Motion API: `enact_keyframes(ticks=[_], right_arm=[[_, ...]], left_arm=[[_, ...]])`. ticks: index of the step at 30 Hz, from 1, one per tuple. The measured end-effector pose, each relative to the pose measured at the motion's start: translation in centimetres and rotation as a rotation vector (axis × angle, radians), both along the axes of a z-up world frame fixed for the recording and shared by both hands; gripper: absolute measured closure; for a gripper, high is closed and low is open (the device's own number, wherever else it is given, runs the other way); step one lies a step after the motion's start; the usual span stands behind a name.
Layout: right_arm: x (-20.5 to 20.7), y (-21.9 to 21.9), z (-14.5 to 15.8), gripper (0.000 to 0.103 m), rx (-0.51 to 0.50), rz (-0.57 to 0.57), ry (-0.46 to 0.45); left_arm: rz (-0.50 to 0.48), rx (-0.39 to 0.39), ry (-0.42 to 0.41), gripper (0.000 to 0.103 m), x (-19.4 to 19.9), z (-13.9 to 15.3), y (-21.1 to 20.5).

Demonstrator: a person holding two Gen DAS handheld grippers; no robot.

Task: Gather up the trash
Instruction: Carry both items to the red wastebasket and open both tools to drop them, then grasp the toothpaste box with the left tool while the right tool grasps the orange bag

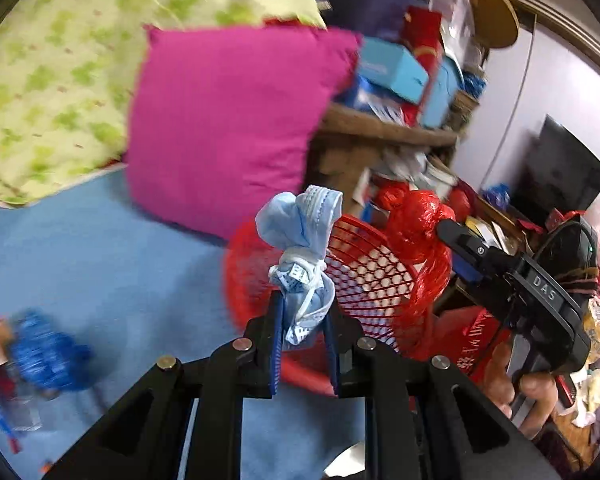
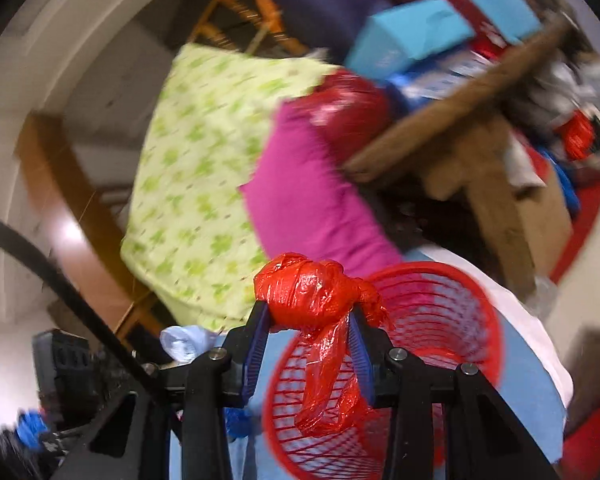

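My left gripper (image 1: 303,312) is shut on a bundled light-blue face mask (image 1: 300,240) tied with its white straps, held just in front of a red mesh basket (image 1: 364,272). My right gripper (image 2: 310,312) is shut on a knotted red plastic bag (image 2: 316,292), whose tail hangs down over the red mesh basket (image 2: 440,308). In the left wrist view the right gripper (image 1: 448,232) shows at the right, carrying the red plastic bag (image 1: 416,220) over the basket's far rim. The face mask (image 2: 184,342) peeks in at the lower left of the right wrist view.
A magenta cushion (image 1: 228,120) and a green-patterned pillow (image 1: 60,72) lie behind the basket on a blue sheet (image 1: 100,248). A crumpled blue wrapper (image 1: 48,352) and other litter sit at the left. A cluttered wooden shelf (image 1: 388,128) with boxes stands to the right.
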State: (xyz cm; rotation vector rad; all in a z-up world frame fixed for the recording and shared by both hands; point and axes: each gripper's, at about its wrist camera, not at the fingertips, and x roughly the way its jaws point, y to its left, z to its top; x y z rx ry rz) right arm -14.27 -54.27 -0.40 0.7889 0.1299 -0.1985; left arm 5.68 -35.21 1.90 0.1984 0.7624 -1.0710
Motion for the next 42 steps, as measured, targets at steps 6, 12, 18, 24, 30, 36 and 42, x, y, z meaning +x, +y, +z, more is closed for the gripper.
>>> enact_keyframes(ticks=[6,12,18,24,30,36,42], right_arm=[[1.1,-3.8,-2.4,0.049,0.129,-0.013,0.076],[2.0,-2.8,-2.6,0.037,0.119,0.017,0.104],[2.1,2.1,0.2,0.037,-0.075,0.028,0.031],[5.3,10.0,2.4,0.037,-0.228,0.178,-0.034],[12.0,20.0,1.1,0.037,-0.259,0.478,0.054],[18.9,30.4,-4.3,0.037,-0.236,0.772,0.315],[22.0,35.7,-8.9,0.038,-0.239,0.873,0.478]], left_arm=[[-0.010,0.092,0.034,0.059,0.6,-2.6,-5.3],[0.060,0.028,0.015,0.052,0.8,-1.2,-0.8],[0.270,-0.023,-0.093,0.044,2.3,0.7,11.0],[0.605,0.010,-0.245,0.037,3.6,0.7,26.2],[0.870,0.078,-0.245,0.036,4.9,-2.1,36.9],[0.962,0.074,-0.156,0.036,6.1,-6.4,40.9],[0.964,0.079,-0.099,0.036,6.9,-8.6,41.7]])
